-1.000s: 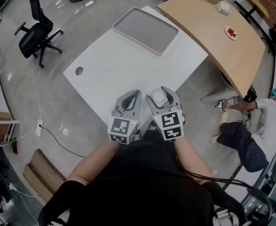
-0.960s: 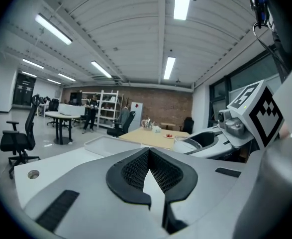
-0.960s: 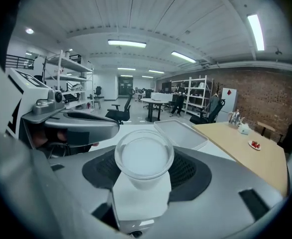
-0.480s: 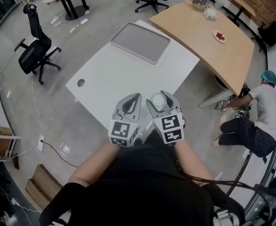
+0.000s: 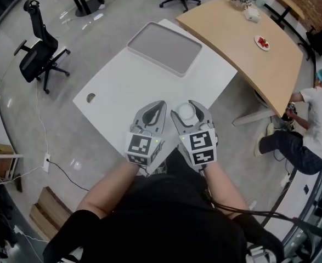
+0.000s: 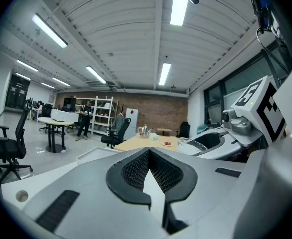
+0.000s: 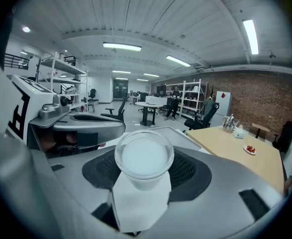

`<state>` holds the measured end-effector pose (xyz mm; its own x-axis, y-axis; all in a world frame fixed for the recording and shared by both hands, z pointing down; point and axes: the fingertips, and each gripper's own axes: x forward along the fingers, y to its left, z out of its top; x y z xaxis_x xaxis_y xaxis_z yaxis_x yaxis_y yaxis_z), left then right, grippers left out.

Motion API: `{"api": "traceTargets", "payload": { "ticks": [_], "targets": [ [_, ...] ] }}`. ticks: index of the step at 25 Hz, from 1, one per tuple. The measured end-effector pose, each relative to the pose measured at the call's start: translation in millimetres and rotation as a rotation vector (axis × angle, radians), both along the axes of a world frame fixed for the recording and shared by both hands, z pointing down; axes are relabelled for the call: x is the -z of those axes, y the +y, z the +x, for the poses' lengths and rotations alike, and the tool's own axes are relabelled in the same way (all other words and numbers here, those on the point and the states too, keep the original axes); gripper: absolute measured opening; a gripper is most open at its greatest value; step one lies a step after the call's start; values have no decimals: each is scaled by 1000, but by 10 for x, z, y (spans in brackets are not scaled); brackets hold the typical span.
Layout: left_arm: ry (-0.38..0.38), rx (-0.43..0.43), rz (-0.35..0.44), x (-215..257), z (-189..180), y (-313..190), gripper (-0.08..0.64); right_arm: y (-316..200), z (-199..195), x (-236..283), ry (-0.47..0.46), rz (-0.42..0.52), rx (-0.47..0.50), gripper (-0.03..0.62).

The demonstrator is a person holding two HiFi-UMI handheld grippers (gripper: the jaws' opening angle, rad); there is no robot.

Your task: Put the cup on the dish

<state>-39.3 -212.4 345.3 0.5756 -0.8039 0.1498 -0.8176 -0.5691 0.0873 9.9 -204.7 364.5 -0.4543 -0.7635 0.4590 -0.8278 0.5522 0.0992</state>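
1 cup (image 7: pixel 144 157): clear, upright, pinched in right gripper (image 5: pixel 189 109), held level at the near edge of the white surface (image 5: pixel 122 86), probably to avoid tipping.
1 left gripper (image 5: pixel 151 113): jaws pressed together, empty, idle alongside.

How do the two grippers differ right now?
The right gripper is shut on a small pale cup; the left gripper holds nothing. The right gripper's jaws stand apart round the cup, while the left gripper's jaws are together. Shared: both are grey, carry a marker cube, and hang side by side over the near edge of the white table.
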Motion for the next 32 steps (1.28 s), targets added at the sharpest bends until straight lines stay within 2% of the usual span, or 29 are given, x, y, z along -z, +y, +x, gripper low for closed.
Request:
{"api": "traceTargets", "payload": {
  "ticks": [4, 9, 17, 24, 27, 32],
  "targets": [
    [17, 18, -3, 21, 64, -516, 0, -464, 49, -41, -16, -9, 14, 259],
    [23, 51, -19, -173, 179, -1362, 0, -1199, 124, -216, -37, -17, 36, 259],
    [-57, 130, -47, -919, 236, -2536, 0, -2448, 244, -720, -47, -29, 41, 259],
    [-111, 181, -37, -1423, 224, -3347, 0, -3303, 275, -1203, -35, -59, 43, 259],
    [-144, 177, -15, -1628, 322, -3591, 0, -3576, 283, -1412, -33, -79, 45, 259],
    [-125, 194, -63, -1922, 339, -3770, 0, -3889, 252, -1741, -24, -117, 59, 259]
  ]
}}
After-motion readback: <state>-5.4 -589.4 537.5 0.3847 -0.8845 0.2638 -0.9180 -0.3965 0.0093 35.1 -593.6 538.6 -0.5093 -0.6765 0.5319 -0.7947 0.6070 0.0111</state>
